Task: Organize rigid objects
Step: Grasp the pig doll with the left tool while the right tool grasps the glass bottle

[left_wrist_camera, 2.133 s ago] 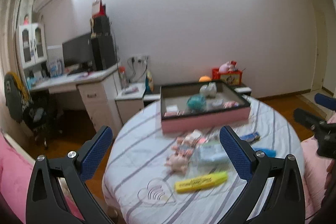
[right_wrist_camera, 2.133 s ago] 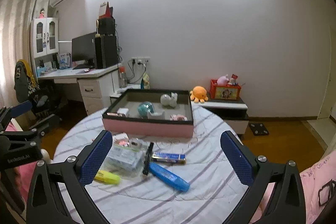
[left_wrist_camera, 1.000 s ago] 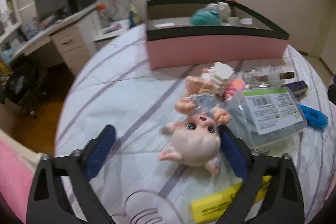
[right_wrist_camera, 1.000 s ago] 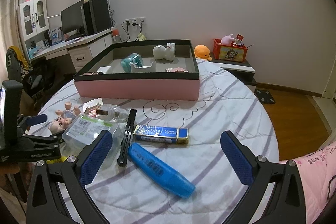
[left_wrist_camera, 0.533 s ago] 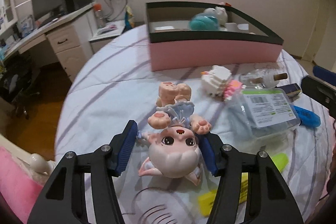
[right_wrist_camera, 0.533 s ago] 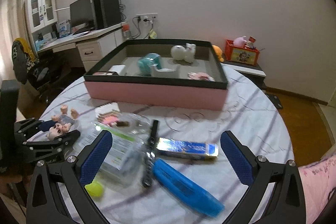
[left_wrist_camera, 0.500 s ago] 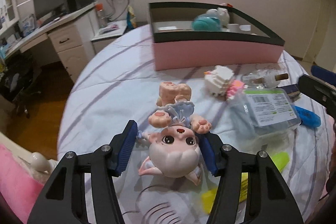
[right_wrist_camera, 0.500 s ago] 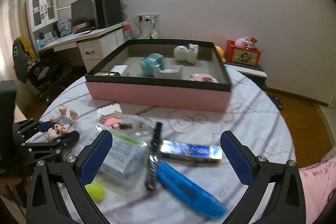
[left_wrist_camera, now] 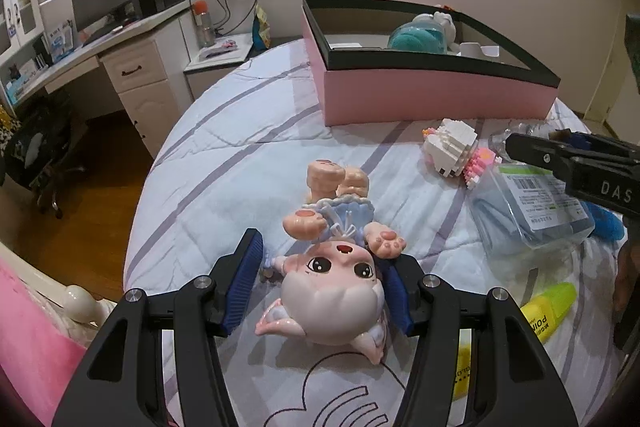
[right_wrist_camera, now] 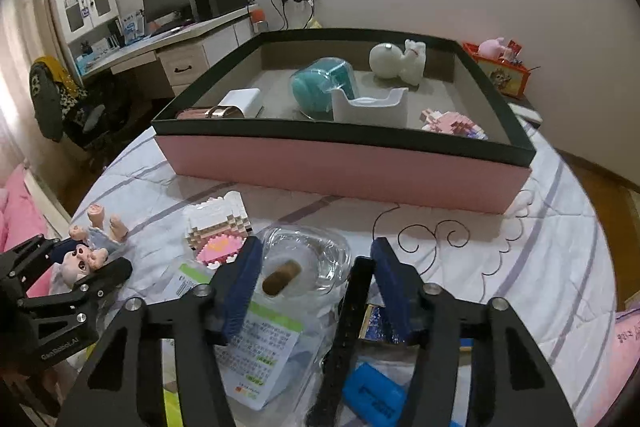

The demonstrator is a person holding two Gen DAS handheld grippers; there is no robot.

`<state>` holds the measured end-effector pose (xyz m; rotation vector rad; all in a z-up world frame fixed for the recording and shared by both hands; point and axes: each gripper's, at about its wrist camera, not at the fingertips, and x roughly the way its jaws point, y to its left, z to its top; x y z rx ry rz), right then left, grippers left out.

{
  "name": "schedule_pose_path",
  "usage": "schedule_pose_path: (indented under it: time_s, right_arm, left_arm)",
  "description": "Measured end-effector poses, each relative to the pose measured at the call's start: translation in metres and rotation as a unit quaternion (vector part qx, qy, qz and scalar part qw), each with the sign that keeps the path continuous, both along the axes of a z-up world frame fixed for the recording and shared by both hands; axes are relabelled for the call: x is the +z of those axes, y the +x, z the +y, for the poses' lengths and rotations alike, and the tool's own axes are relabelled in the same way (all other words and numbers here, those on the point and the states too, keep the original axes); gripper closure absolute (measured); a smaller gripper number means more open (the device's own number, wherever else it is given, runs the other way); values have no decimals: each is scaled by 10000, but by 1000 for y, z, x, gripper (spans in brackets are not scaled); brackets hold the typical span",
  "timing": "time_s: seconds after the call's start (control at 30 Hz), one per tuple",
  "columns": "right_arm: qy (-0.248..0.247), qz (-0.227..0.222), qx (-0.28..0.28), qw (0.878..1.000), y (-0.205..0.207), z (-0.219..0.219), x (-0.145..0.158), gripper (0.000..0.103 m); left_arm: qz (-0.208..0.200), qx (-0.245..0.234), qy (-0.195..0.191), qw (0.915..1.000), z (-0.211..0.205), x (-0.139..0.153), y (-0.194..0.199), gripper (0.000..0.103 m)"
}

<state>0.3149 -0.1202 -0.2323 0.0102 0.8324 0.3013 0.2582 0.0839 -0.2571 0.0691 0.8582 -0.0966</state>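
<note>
left gripper (left_wrist_camera: 320,291): blue pads pinch the head of the doll, both sides touching; doll lies on its back, feet pointing away toward the box
doll (left_wrist_camera: 334,267): pink head, blue dress, on the striped tablecloth, near table edge; also seen far left in the right wrist view (right_wrist_camera: 86,255)
right gripper (right_wrist_camera: 316,277): jaws have just been closing, half shut around the glass bottle; cannot tell if pads touch the glass
glass bottle (right_wrist_camera: 308,261): clear, lying on its side, cork stopper toward camera, between the right pads
black strip (right_wrist_camera: 348,323): long dark object just beside the right-side pad, lying on the cloth
plastic packet (left_wrist_camera: 528,207): clear, labelled, under and beside the right gripper
yellow highlighter (left_wrist_camera: 546,311): near edge, right of doll
blue marker (right_wrist_camera: 374,393): bottom, partly under the gripper
block toy (left_wrist_camera: 454,151): white and pink bricks, between doll and box, apart from both
tablecloth (left_wrist_camera: 240,163): white with purple stripes, round table
pink box (right_wrist_camera: 344,167): black rim, far side of table; holds teal tape roll (right_wrist_camera: 322,89), white figure (right_wrist_camera: 396,61), pink brick piece (right_wrist_camera: 454,123), small white block
background: desk, monitor, wall sockets
</note>
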Motion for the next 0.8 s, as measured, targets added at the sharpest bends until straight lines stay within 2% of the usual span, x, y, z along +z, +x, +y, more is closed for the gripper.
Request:
schedule_pose_path:
  time_s: [0.03,0.27,0.33,0.5,0.6,0.67,0.8]
  right_arm:
    - [46,22,13,10000,1,-2,-1,53]
    - [5,-82,-221,9997,4,-21,1,53]
    - [-183,-114,-372,9991,2,-26,3,55]
    - [-206,-127,-752,9969,2,-49,2,55]
    - [116,-50,-604,9981,9,-55,0,55]
    - [135,32,-482,9987,17,-51,-2,55]
    - [69,229,-354,9991,32,-43,-10,47]
  left_arm:
    - [-13,-9,32,10000,-1,0,0,45]
    - [-38,23,14,10000,-2,1,4,45]
    - [-31,6,35,10000,-4,0,6,45]
    - [-20,-25,90,10000,-9,-1,12,46]
    - [-2,-29,33,10000,-8,-1,13,46]
    - [1,-31,37,10000,-8,-1,13,45]
    - [19,-29,75,10000,-6,0,13,42]
